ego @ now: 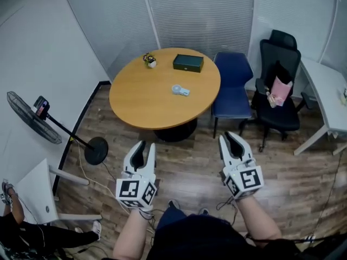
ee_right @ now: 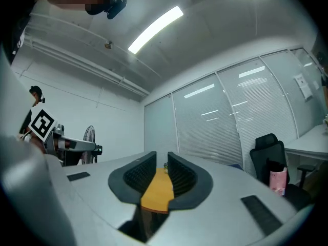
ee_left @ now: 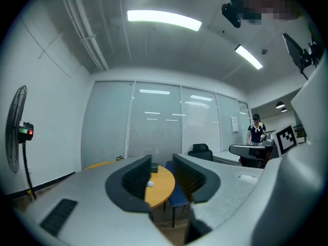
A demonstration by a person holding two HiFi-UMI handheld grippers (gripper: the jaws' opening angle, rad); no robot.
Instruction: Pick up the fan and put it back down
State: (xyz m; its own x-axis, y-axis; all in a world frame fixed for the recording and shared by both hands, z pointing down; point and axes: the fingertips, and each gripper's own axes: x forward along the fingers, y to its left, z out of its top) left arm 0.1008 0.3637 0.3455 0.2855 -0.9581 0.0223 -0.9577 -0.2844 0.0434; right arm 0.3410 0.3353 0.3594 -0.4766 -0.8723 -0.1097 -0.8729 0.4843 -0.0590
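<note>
While both are carried level over the floor, well short of the round surface (ego: pixel 142 104), the left tongs (ego: pixel 145 147) and the right tongs (ego: pixel 230 140) each stand only narrowly apart with nothing between the pads. That looks like a resting carry before any reach. The small fan (ego: pixel 181 90), pale and lying flat, sits near the middle of the surface and far from both tongs, with a green box (ego: pixel 188 63) and a potted plant (ego: pixel 149 60) at the far edge. A pedestal fan (ego: pixel 32 117) stands on the floor at the left, but the small one seems the likelier target, since narrow tongs suit it.
</note>
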